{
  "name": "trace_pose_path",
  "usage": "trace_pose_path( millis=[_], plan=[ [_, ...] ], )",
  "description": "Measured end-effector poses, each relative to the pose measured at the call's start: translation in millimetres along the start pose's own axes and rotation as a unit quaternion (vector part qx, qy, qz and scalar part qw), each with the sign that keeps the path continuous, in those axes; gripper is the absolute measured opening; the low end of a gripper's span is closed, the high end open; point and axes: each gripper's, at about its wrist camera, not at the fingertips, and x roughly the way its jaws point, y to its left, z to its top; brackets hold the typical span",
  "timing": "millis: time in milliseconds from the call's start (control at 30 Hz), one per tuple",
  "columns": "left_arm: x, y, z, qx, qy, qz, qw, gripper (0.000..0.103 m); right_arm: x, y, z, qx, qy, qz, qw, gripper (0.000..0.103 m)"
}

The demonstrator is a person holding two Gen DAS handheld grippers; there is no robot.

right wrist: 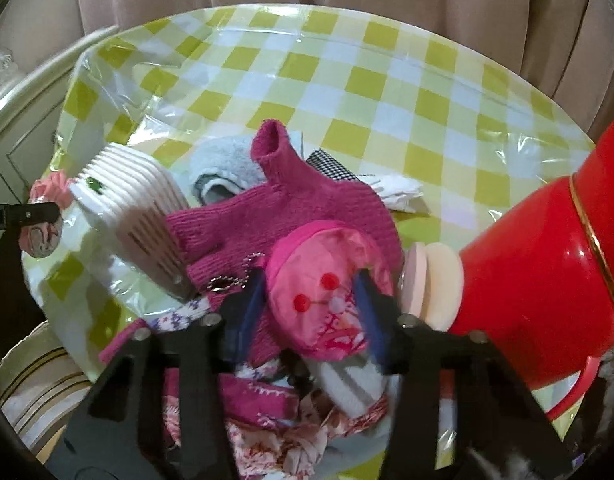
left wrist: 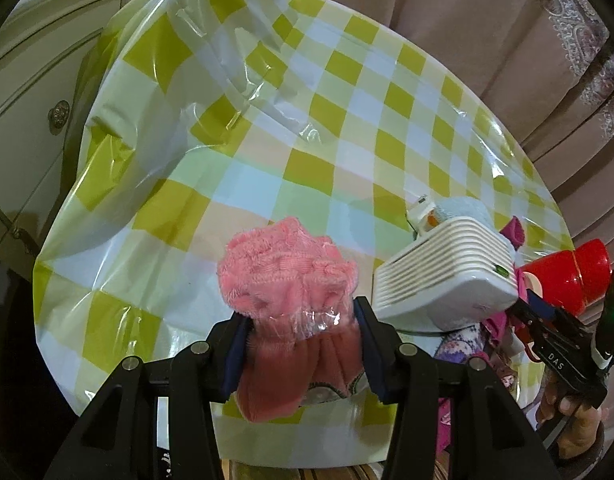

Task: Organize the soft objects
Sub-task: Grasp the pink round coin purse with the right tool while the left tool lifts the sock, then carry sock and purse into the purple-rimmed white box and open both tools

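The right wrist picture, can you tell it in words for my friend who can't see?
The right gripper has its jaws around a round pink pouch on a heap of soft things. Behind lie a magenta knit glove and a white ribbed box; a red jug stands right, on a checked tablecloth.

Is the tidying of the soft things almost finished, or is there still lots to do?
Nothing looks sorted yet. The left tool holds a fluffy pink sock bundle up over the checked tablecloth. The right tool sits around a pink round pouch on the pile. Still left: the magenta glove, a pale blue towel, patterned cloths and two round sponges, heaped beside the red jug. Lots remains.
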Motion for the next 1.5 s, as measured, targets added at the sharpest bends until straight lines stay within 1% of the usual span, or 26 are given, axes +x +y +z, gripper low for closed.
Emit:
trace_pose_path(
  millis=[67, 300, 367, 533, 633, 700, 767, 833, 933, 1067, 1133, 1167, 1267, 1300, 1400, 1500],
  plan=[
    [-4.7, -1.6, -1.4, 0.001, -0.005, -0.001, 1.0, 0.05, -7.6, -0.7, -1.0, 0.006, -0.008, 0.005, 1.0, 0.048],
    [-25.2, -8.1, -5.3, 0.008, -0.027, -0.005, 0.9996, 0.05, -26.2, -3.3, -10.2, 0.019, -0.017, 0.03, 0.999, 0.048],
    [-32.3, -12.6, -8.6, 0.013, -0.031, -0.007, 0.9994, 0.05, -39.5, -2.0, -15.6, 0.016, -0.024, 0.035, 0.999, 0.048],
    [-58.1, -33.4, -20.6, 0.034, -0.049, -0.017, 0.9981, 0.05, -77.5, -11.0, -32.8, 0.034, -0.042, 0.043, 0.998, 0.048],
    [-73.7, -55.1, -31.6, 0.051, -0.054, -0.039, 0.9965, 0.05, -100.9, -23.7, -49.2, 0.048, -0.046, 0.038, 0.997, 0.048],
    [-83.1, -74.9, -41.7, 0.072, -0.056, -0.053, 0.9944, 0.05, -117.6, -36.3, -62.7, 0.063, -0.051, 0.032, 0.996, 0.048],
    [-90.9, -95.4, -51.9, 0.093, -0.058, -0.069, 0.9916, 0.05, -133.2, -51.9, -78.3, 0.077, -0.052, 0.019, 0.995, 0.048],
    [-93.0, -119.5, -62.8, 0.115, -0.049, -0.09, 0.988, 0.05, -148.3, -69.8, -96.2, 0.094, -0.051, 0.003, 0.994, 0.048],
    [-91.2, -160.6, -81.9, 0.153, -0.03, -0.12, 0.9803, 0.05, -166.9, -93.9, -123.7, 0.117, -0.046, -0.022, 0.992, 0.048],
    [-80.8, -217.9, -111.8, 0.201, 0.009, -0.163, 0.9658, 0.05, -186.8, -125.1, -159.4, 0.148, -0.036, -0.048, 0.987, 0.048],
    [-74.7, -249.5, -130.1, 0.228, 0.031, -0.183, 0.9558, 0.05, -196.0, -141.4, -176.9, 0.166, -0.032, -0.063, 0.984, 0.048],
    [-71.8, -261.0, -136.2, 0.238, 0.039, -0.188, 0.9521, 0.05, -199.2, -148.1, -183.8, 0.173, -0.03, -0.071, 0.982, 0.048],
    [-62.7, -305.4, -161.4, 0.277, 0.067, -0.209, 0.9354, 0.05, -211.0, -168.2, -210.1, 0.186, -0.021, -0.108, 0.976, 0.048],
    [-60.5, -315.7, -167.6, 0.286, 0.073, -0.214, 0.9313, 0.05, -213.6, -173.6, -218.1, 0.192, -0.018, -0.117, 0.974, 0.048],
    [-52.6, -348.9, -190.8, 0.315, 0.096, -0.231, 0.9157, 0.05, -220.8, -193.3, -242.5, 0.225, -0.007, -0.128, 0.966, 0.048],
    [-44.7, -378.3, -214.3, 0.338, 0.118, -0.24, 0.9023, 0.05, -230.4, -211.0, -265.1, 0.25, -0.001, -0.147, 0.957, 0.049]
  ],
)
